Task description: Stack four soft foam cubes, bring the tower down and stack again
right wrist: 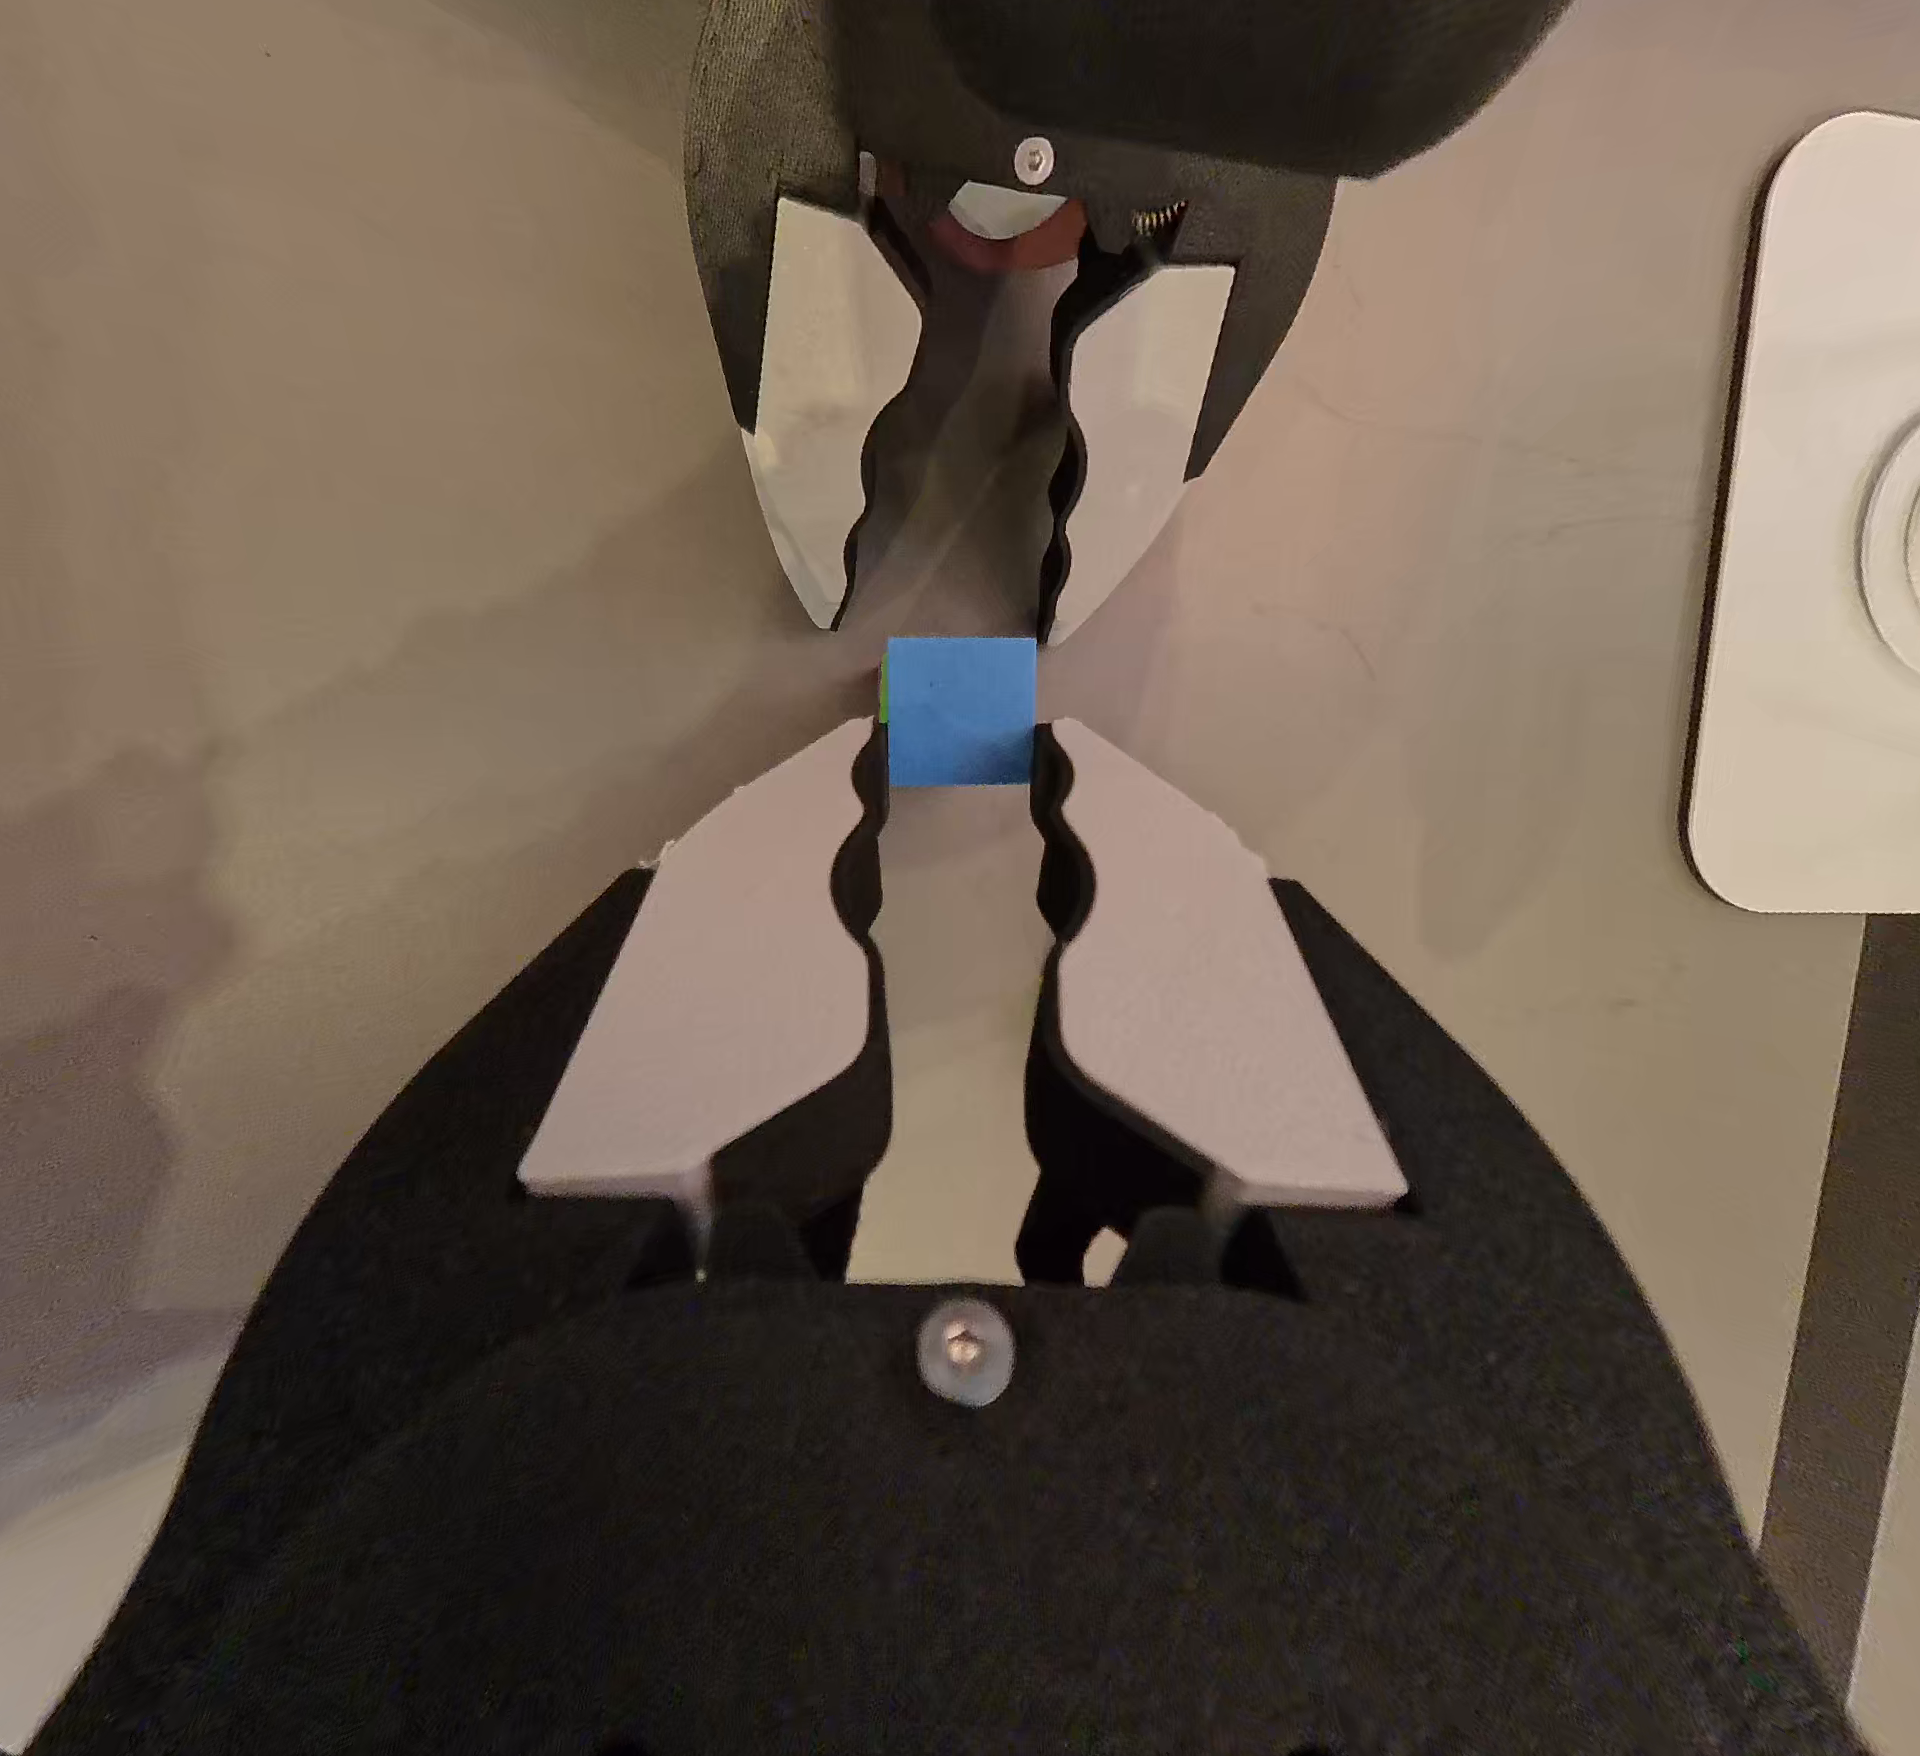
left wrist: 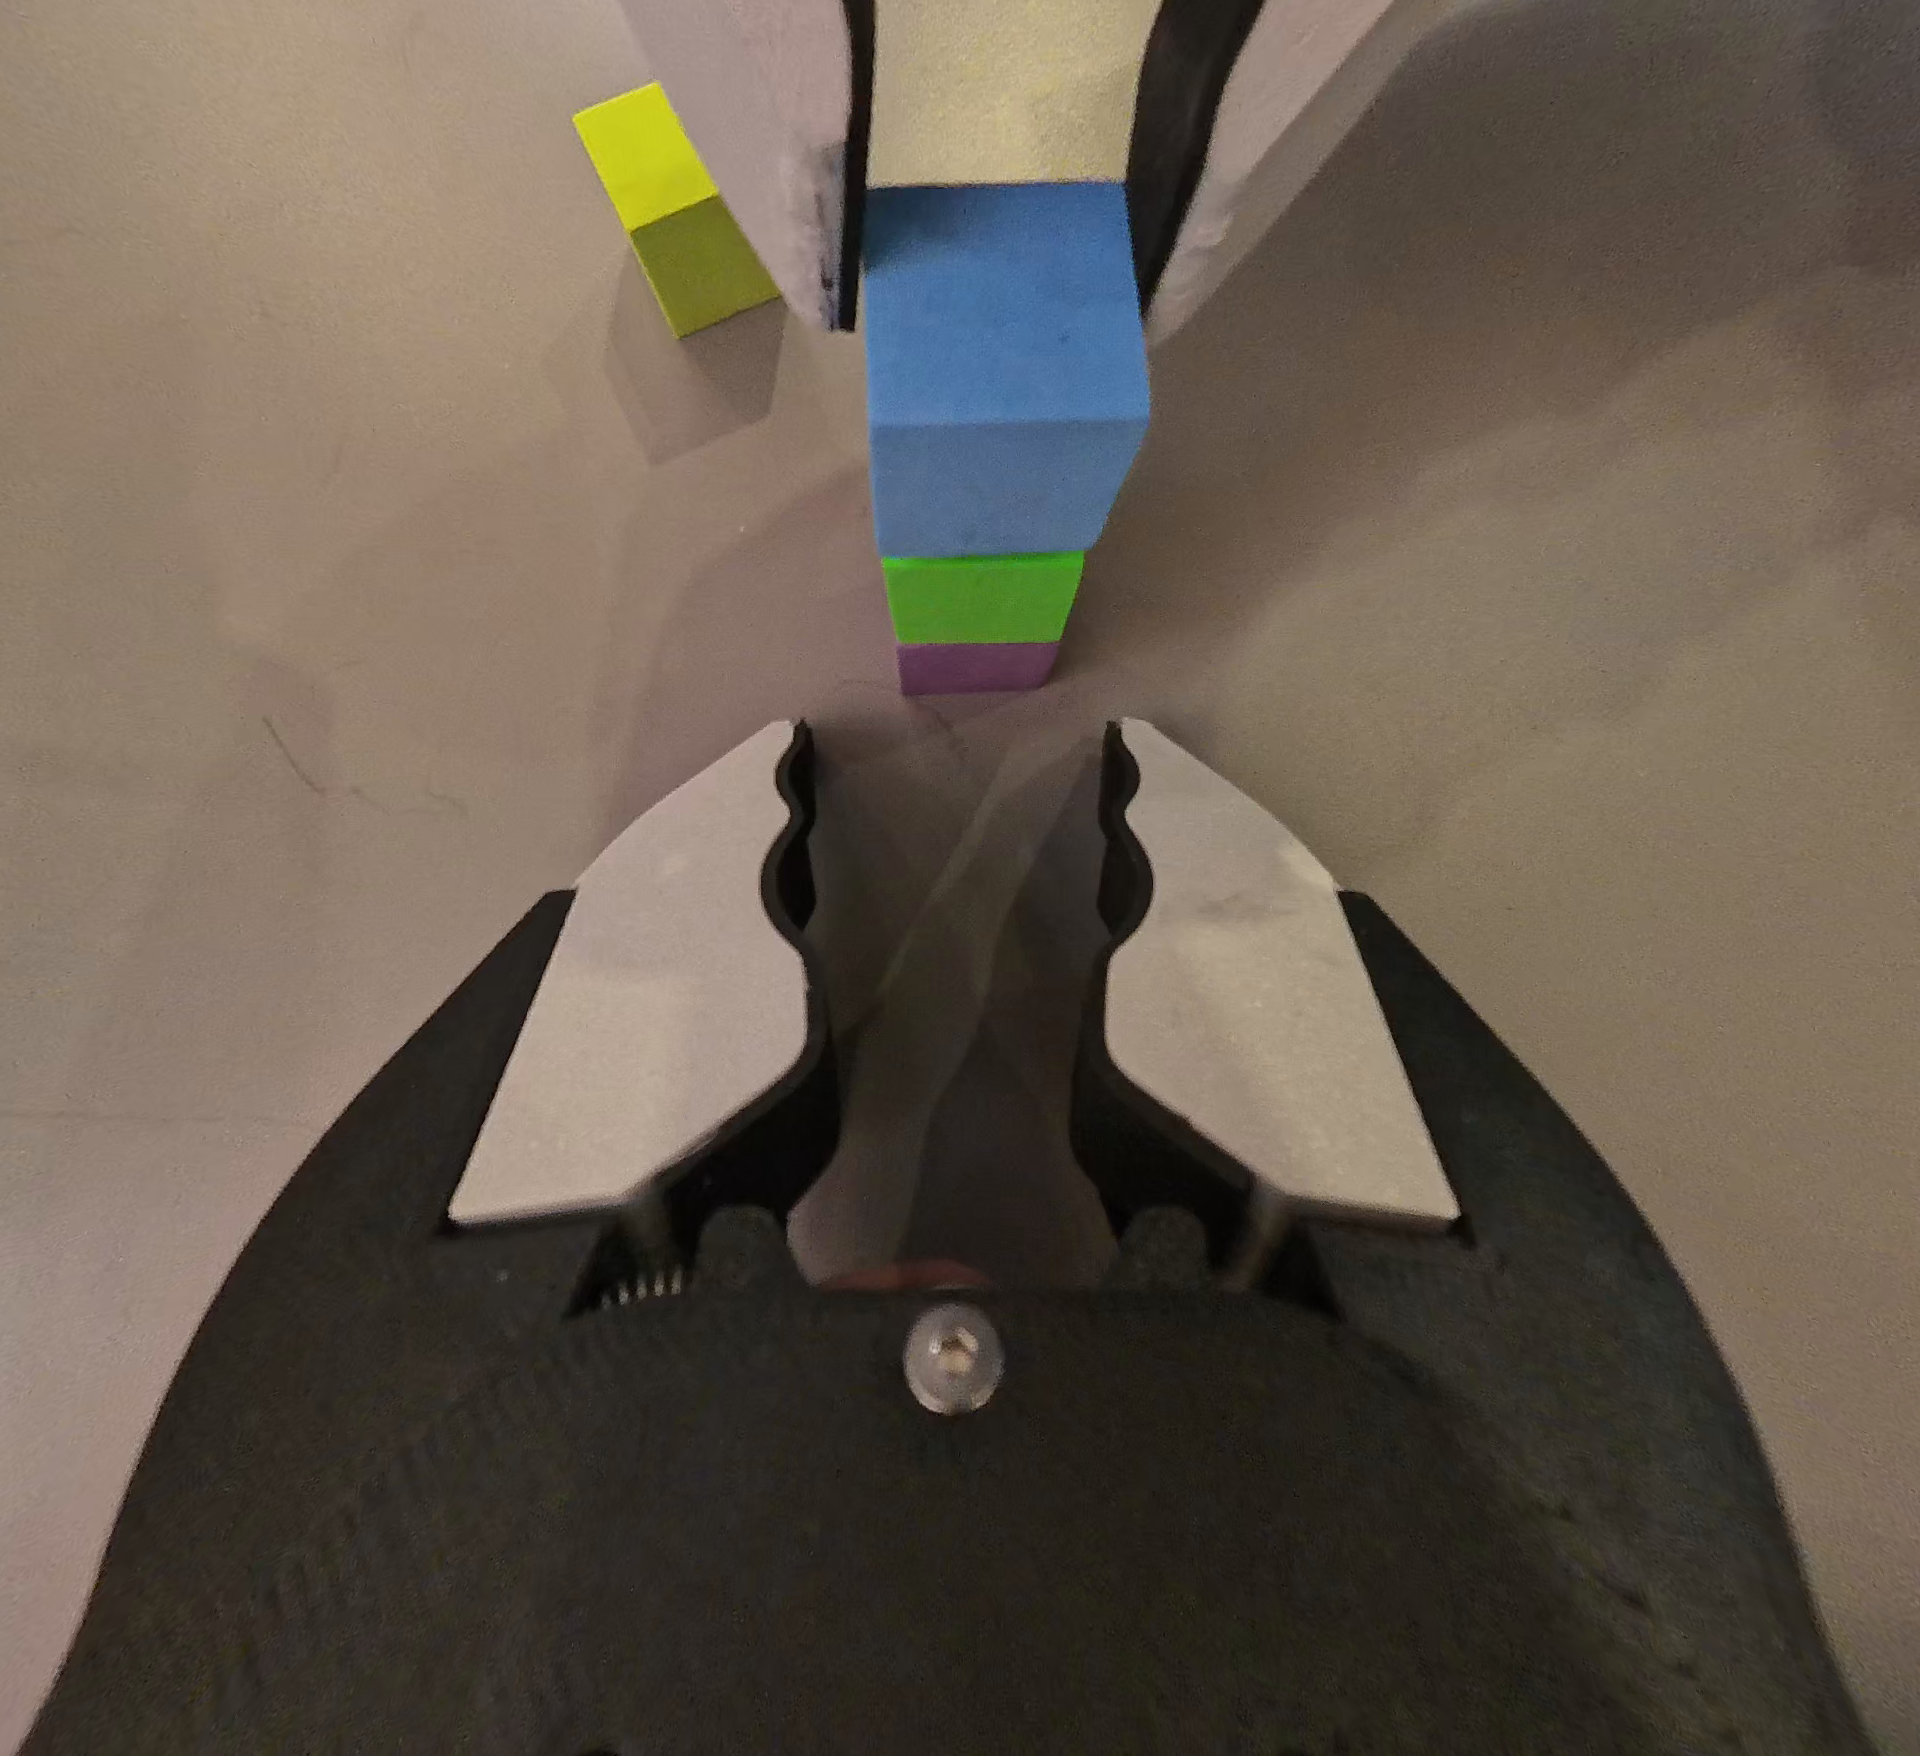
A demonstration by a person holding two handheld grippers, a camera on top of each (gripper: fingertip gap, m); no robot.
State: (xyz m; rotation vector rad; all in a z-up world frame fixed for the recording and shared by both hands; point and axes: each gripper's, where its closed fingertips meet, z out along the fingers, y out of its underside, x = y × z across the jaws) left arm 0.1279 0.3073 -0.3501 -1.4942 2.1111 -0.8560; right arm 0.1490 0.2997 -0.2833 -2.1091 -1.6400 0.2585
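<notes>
- Foam cubes are standing three high on the pale counter (left wrist: 312, 771): the blue cube (left wrist: 1003, 335) is sitting on the green cube (left wrist: 982, 597), which is sitting on the purple cube (left wrist: 977, 667); the yellow cube (left wrist: 675, 210) is lying apart on the counter, to the left of the tower in your left wrist view.
- Your right claw (right wrist: 961, 750) is clamping the blue cube, both black pads pressing its opposite sides, and is reaching straight down over the tower.
- By the look of it, you are setting this third cube square on the green one, which is showing only as a thin sliver at the blue cube's left edge in your right wrist view.
- Your left claw (left wrist: 956, 740) is standing apart with nothing between its fingers, its tips just short of the tower's base and facing the right claw from across the stack.
- That waiting pose is likely keeping the left claw ready to steady the stack or fetch the yellow cube, the one piece not yet stacked.
- A white plate-like object (right wrist: 1808, 511) is lying on the counter well to the side, clear of the work.
- The blue cube is overhanging the green one slightly, so a gentle release is advisable.
</notes>
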